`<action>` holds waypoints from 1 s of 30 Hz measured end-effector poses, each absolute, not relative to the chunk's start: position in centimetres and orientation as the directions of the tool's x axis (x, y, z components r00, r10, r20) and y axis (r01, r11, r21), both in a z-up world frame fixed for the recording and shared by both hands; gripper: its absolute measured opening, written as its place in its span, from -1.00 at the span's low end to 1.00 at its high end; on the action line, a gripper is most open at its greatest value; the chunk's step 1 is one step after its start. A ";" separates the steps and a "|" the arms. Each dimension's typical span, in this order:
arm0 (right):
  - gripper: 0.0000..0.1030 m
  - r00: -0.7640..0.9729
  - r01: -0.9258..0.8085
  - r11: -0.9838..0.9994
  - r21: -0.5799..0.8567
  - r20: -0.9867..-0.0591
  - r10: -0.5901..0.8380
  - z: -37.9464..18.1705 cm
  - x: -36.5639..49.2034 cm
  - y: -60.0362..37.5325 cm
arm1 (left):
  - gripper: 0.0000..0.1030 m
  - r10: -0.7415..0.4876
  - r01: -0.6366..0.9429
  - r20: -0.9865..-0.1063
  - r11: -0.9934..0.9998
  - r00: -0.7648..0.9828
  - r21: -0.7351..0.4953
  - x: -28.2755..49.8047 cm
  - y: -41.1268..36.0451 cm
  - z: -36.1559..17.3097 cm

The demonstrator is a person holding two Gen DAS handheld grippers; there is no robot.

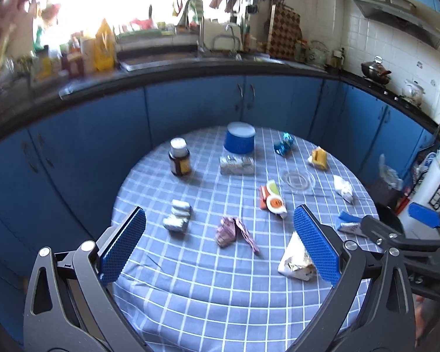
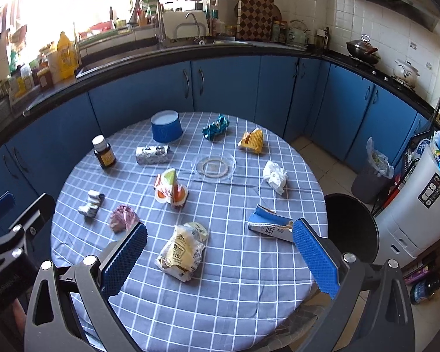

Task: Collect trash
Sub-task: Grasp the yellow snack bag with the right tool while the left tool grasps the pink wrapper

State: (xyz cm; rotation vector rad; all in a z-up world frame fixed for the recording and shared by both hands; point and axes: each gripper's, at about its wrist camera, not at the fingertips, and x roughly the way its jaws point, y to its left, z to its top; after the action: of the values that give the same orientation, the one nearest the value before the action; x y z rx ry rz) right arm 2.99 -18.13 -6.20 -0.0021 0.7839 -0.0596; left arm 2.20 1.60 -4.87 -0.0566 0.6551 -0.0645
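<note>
While both grippers hang above the near edge of the round table [image 2: 249, 293], which wears a blue checked cloth, neither touches anything: the left gripper [image 1: 220, 246] has its blue-padded jaws spread wide and empty, and the right gripper [image 2: 220, 252] is likewise spread wide with nothing between its pads. Trash lies scattered over the cloth. Nearest the right gripper is a crumpled yellow-and-white wrapper [image 2: 182, 252], and just beyond its right pad a torn blue-and-white carton [image 2: 268, 224] lies flat. A crumpled pink wrapper [image 2: 121, 217] sits near the left pad, with a small silver foil wad [image 2: 91, 204] just beside it. Toward the middle are an orange, white and green snack packet [image 2: 170, 187] and a clear glass dish [image 2: 214, 165]; a crumpled white tissue [image 2: 275, 176] lies to the right of the dish. Farther back sit a silver foil pack [image 2: 152, 154], a brown pill bottle [image 2: 104, 152] standing upright, a blue tub [image 2: 165, 129], a crumpled teal wrapper [image 2: 215, 129] and a yellow packet [image 2: 252, 140]. On the floor to the right, well apart from the table, stands a lined waste bin [image 2: 372, 173], and a round black stool [image 2: 352, 226] stands just beside the table's edge.
</note>
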 end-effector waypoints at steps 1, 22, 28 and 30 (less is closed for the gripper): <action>0.87 0.702 0.047 0.998 -0.030 -0.710 -0.054 -6.7 3.2 -18.0 | 0.88 -0.064 0.018 -0.619 0.997 0.783 -0.081 2.5 2.1 -5.6; 0.20 0.505 -0.101 0.993 0.056 -0.857 0.100 -17.9 9.1 -14.4 | 0.89 -0.069 0.017 -0.797 0.997 0.600 -0.074 9.9 2.6 -13.6; -0.20 0.525 -0.096 0.994 0.058 -0.845 0.100 -17.9 9.4 -15.2 | 0.89 -0.081 0.052 -0.807 0.997 0.586 -0.062 12.1 0.5 -14.5; -0.33 0.529 -0.099 0.994 0.040 -0.844 0.087 -17.9 9.5 -15.6 | 0.89 -0.083 0.061 -0.813 0.996 0.576 -0.058 12.6 -0.2 -15.0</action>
State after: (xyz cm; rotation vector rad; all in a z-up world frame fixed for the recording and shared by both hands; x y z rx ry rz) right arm 9.54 -15.57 -17.90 -0.0128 1.0072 0.1108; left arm 12.60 -0.17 -15.03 -0.0247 0.9530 -0.0846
